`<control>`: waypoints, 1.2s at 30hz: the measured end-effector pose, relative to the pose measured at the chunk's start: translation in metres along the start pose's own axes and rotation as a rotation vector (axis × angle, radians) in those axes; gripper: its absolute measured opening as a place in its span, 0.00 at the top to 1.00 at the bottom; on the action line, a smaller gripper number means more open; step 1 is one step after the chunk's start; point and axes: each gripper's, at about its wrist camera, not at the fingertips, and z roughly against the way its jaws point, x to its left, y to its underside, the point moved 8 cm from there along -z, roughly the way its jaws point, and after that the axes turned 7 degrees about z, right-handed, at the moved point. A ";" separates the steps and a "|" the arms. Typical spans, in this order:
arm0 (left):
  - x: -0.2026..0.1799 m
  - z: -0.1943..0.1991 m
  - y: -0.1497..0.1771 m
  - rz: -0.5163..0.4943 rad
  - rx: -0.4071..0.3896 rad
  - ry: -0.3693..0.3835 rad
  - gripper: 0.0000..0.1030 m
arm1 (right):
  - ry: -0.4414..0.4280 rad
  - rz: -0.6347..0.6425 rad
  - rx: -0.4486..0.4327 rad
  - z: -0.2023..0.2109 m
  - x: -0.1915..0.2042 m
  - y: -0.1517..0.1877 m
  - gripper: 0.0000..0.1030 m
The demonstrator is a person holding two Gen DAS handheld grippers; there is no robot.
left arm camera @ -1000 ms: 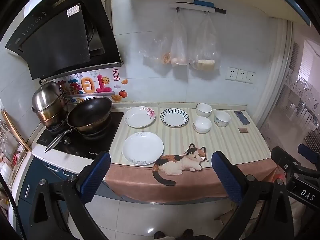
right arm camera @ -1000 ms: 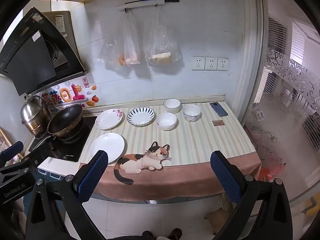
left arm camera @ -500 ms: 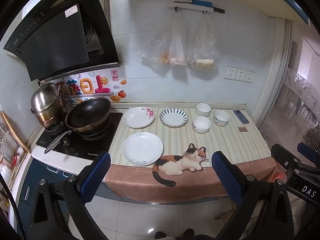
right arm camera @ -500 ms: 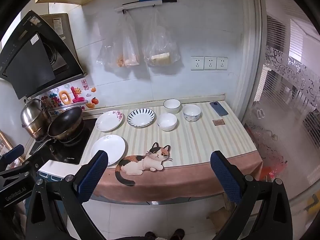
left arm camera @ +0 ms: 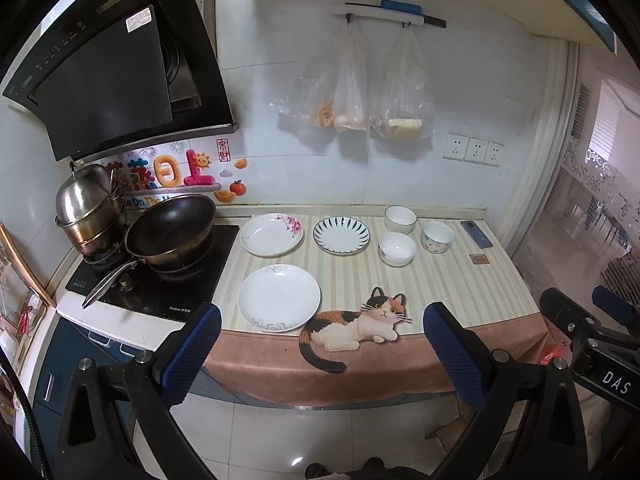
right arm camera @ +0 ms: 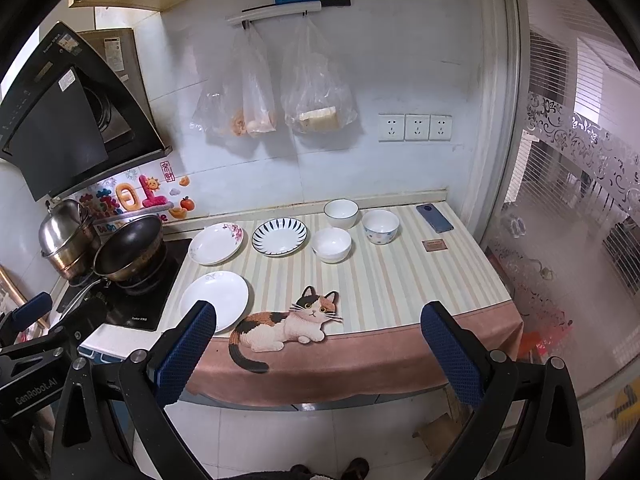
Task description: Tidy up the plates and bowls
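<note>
On the striped counter mat (left arm camera: 448, 288) lie three plates: a plain white plate (left arm camera: 279, 297) at the front, a flowered plate (left arm camera: 272, 234) and a blue-striped plate (left arm camera: 341, 235) behind it. Three bowls stand to the right: a white bowl (left arm camera: 400, 219) at the back, a white bowl (left arm camera: 397, 249) in front of it, and a patterned bowl (left arm camera: 437, 236). The same dishes show in the right wrist view, the front plate (right arm camera: 214, 300) nearest. My left gripper (left arm camera: 322, 354) and right gripper (right arm camera: 318, 354) are both open and empty, held back from the counter's front edge.
A black wok (left arm camera: 170, 232) and a steel pot (left arm camera: 86, 208) sit on the cooktop at the left under a range hood (left arm camera: 108, 76). A phone (left arm camera: 476, 233) and a small brown card (left arm camera: 478, 259) lie at the counter's right. Plastic bags (left arm camera: 352, 96) hang on the wall.
Both views have shifted only slightly; the right gripper's view has risen a little. Nothing on the counter has moved and both grippers stay open.
</note>
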 end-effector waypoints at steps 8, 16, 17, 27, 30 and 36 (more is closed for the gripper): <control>0.001 -0.001 0.000 0.005 -0.003 0.000 0.00 | 0.000 -0.002 0.001 0.001 -0.002 -0.001 0.00; 0.003 -0.001 0.002 0.007 0.000 0.002 0.00 | -0.004 -0.002 0.001 0.001 -0.003 -0.002 0.00; 0.003 -0.001 0.003 0.007 0.001 0.001 0.00 | -0.003 -0.002 0.002 0.001 -0.002 -0.002 0.00; 0.010 -0.004 0.002 0.019 -0.001 -0.005 0.00 | -0.003 0.012 -0.001 -0.001 0.002 -0.006 0.00; 0.012 -0.005 0.002 0.022 -0.003 -0.007 0.00 | -0.006 0.017 0.002 -0.002 0.007 -0.007 0.00; 0.014 -0.005 0.002 0.024 0.000 -0.009 0.00 | -0.013 0.020 0.005 -0.005 0.010 -0.008 0.00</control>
